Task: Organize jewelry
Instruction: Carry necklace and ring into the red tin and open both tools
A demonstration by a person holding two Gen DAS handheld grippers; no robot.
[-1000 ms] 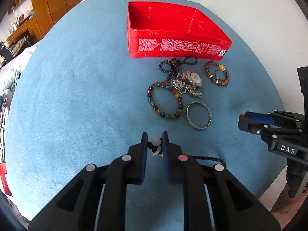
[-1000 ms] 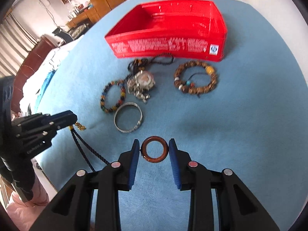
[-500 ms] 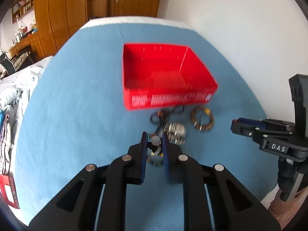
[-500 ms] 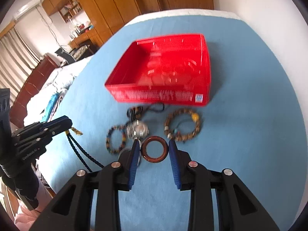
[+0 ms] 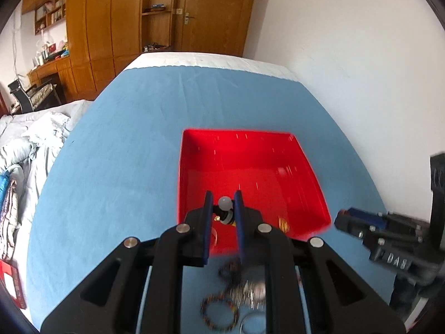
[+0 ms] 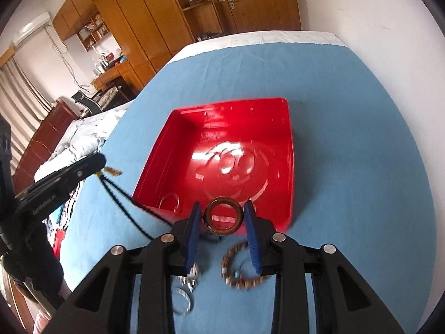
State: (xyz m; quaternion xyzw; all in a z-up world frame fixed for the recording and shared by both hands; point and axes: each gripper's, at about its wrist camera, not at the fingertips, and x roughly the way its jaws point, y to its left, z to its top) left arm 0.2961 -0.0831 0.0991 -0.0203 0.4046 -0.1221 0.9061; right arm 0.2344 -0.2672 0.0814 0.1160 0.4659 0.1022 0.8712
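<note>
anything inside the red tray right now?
Nothing clearly rests on the red tray floor, only embossed shapes and glare. The near edge is hidden by the brown ring and the beaded cord.

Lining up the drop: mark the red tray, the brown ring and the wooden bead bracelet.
red tray (image 6: 289, 150), right wrist view, right wall.
brown ring (image 6: 222, 229), right wrist view, lower band.
wooden bead bracelet (image 6: 225, 261), right wrist view, left beads.

The red tray (image 6: 289, 167) is open at the top with a bare floor, so a descent into it is unobstructed. A dark cord (image 6: 130, 203) drapes over its near-left rim. Bracelets (image 6: 242, 267) crowd the blue surface (image 6: 361, 139) just before its near wall; the far and side cloth is open.
</note>
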